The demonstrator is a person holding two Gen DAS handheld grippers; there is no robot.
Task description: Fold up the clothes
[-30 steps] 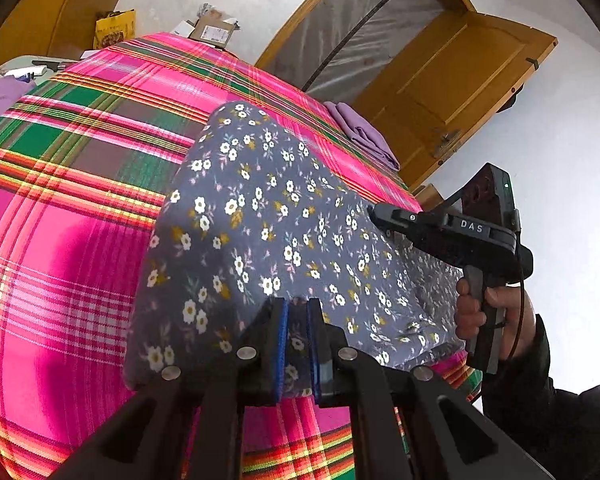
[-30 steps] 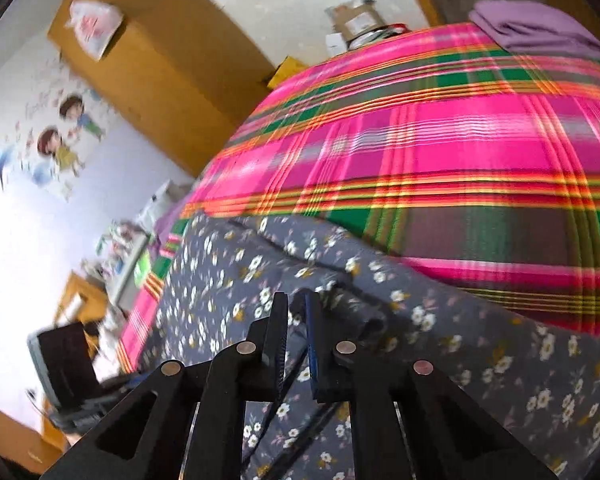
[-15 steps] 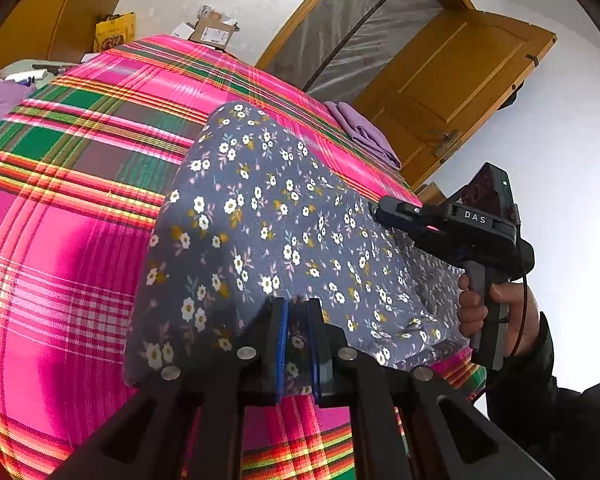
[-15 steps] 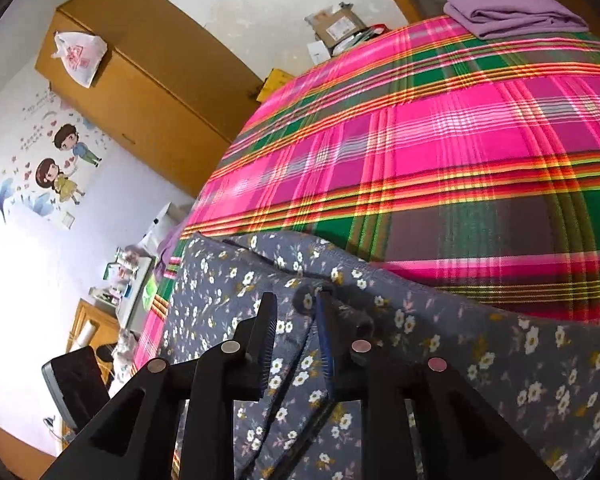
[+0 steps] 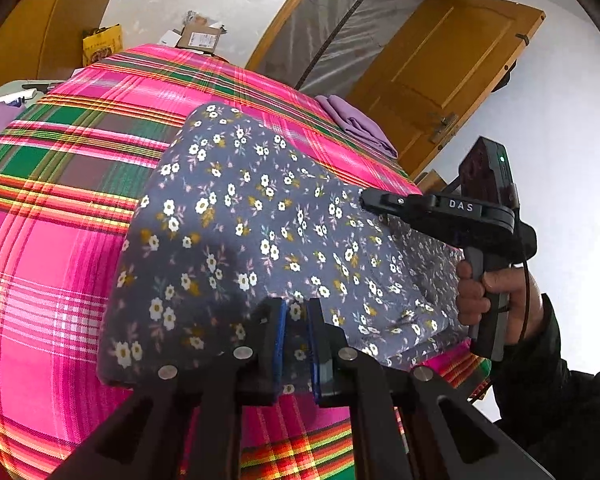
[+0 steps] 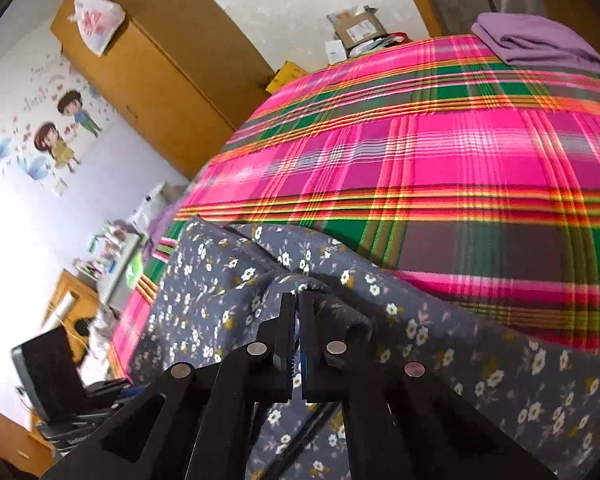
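Observation:
A grey floral garment [image 5: 236, 216] lies spread on a bed with a pink plaid cover [image 5: 60, 240]. My left gripper [image 5: 296, 312] is shut on the garment's near edge, with cloth showing between its blue pads. My right gripper [image 5: 364, 200] reaches in from the right, held by a hand [image 5: 496, 284], its tip on the garment's right side. In the right wrist view the right gripper [image 6: 296, 304] has its jaws together on a raised fold of the floral garment [image 6: 204, 280], which bunches up around the fingertips.
A folded purple cloth [image 5: 360, 128] lies at the bed's far right corner, also seen in the right wrist view [image 6: 540, 40]. Behind it stands an open wooden door [image 5: 440, 72]. A wooden wardrobe [image 6: 160, 64] and cardboard boxes [image 5: 200, 36] are beyond the bed.
The right gripper's jaws spread apart over the garment, then closed on a fold, which now bunches up at the tips. The left gripper kept its grip and place.

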